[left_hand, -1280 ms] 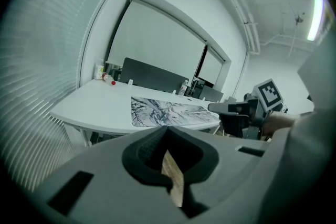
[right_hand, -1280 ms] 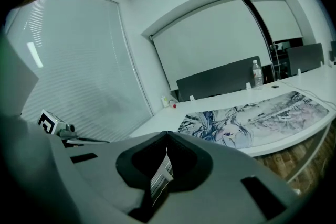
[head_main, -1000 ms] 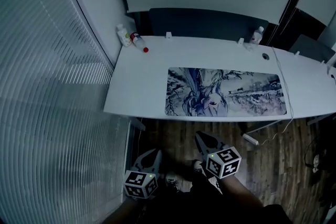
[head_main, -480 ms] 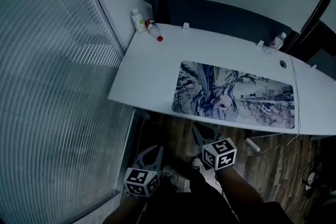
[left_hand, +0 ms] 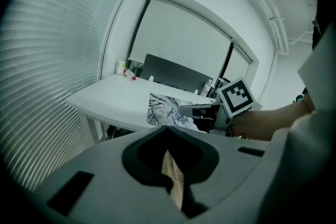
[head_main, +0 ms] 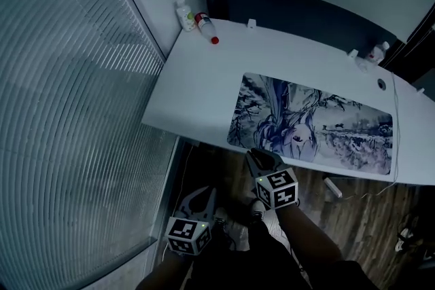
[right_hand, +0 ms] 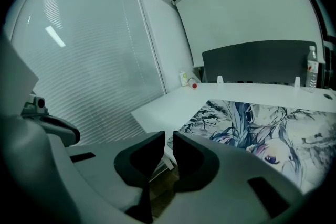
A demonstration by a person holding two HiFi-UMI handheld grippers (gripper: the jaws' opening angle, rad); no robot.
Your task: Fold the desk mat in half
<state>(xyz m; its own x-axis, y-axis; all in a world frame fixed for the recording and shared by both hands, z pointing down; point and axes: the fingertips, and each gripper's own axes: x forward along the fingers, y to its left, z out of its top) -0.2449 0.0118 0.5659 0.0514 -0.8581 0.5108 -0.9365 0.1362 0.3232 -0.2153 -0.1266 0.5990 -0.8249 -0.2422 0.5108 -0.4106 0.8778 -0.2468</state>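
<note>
The printed desk mat (head_main: 319, 129) is lying flat at the desk's (head_main: 197, 92) near edge; the right gripper (head_main: 262, 157), jaws just opening narrowly (nothing between), is risking shoving the corner — not pinching it; the left gripper (head_main: 202, 196) is hanging shut and empty.

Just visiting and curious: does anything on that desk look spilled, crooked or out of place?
Only one thing: a red-capped bottle lies on its side at the far left corner of the desk, beside an upright bottle. No spill shows. The desk mat lies flat and straight.

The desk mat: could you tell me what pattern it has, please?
The desk mat carries a blue-grey illustrated print on white, clearest in the right gripper view.
</note>
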